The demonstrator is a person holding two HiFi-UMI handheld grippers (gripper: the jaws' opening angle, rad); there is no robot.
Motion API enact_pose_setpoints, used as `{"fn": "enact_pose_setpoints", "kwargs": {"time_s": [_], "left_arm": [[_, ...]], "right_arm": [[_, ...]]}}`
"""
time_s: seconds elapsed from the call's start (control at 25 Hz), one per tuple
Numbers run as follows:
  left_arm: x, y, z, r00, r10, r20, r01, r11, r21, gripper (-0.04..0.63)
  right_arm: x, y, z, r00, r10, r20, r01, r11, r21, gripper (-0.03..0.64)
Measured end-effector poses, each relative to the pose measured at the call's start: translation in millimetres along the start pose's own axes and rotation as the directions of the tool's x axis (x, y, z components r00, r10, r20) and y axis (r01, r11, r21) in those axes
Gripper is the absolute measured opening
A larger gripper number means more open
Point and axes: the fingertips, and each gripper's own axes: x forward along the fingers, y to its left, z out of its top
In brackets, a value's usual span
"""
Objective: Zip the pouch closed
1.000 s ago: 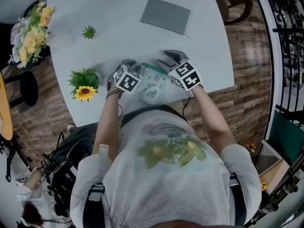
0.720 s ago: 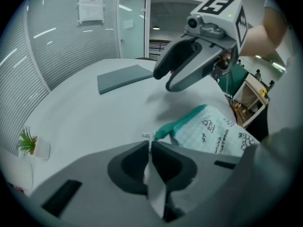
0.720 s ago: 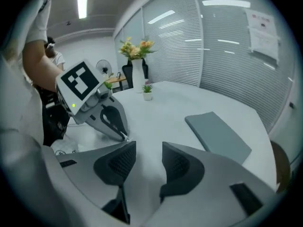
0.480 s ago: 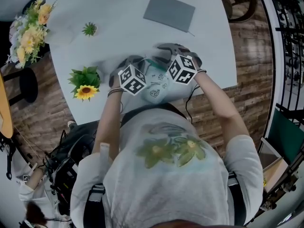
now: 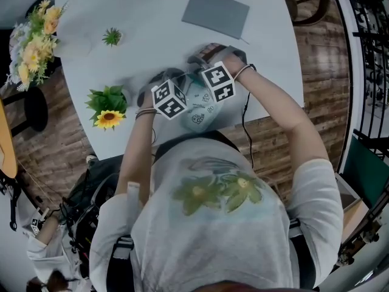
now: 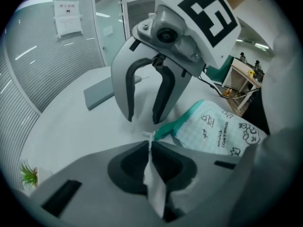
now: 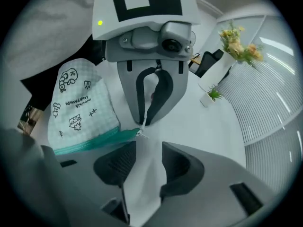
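Pouch [image 5: 197, 111] lies at the near edge of the bench [image 5: 121, 17]. Left claw [image 6: 150, 143], just closed, pinches the white tab [image 6: 150, 136] at the zip's end. Right claw [image 7: 148, 144] is spread and empty, close opposite the left. Grey pad [image 5: 216, 14], sunflower [image 5: 109, 117] and small plant [image 5: 112, 37] are well apart.

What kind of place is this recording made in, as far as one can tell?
Likely an office or meeting room, though I cannot be sure: a large white table, a striped glass partition, a posted paper notice and a wood-plank floor.
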Motion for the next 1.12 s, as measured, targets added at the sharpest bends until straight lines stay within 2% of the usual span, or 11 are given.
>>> {"fn": "enact_pose_setpoints", "kwargs": {"time_s": [0.2,0.52,0.76,1.0,1.12], "left_arm": [[5,-2,-3,1.000,-0.019,-0.015,0.019,1.000,0.023,0.025],[5,-1,-2,0.998,-0.055,-0.019,0.056,0.997,0.055,0.025],[5,-1,-1,0.998,-0.061,-0.018,0.062,0.997,0.054,0.025],[7,0,-1,0.998,-0.061,-0.021,0.062,0.997,0.054,0.025],[6,0,-1,0.998,-0.068,-0.018,0.068,0.997,0.048,0.025]], "right_arm": [[10,4,6,0.997,0.081,0.012,-0.079,0.991,-0.108,0.183],[13,9,12,0.985,0.174,0.006,-0.166,0.948,-0.271,0.178],[14,17,6,0.982,0.191,-0.006,-0.184,0.940,-0.288,0.114],[17,13,11,0.987,0.158,-0.005,-0.151,0.933,-0.326,0.098],[17,13,9,0.986,0.164,-0.013,-0.160,0.937,-0.312,0.046]]}}
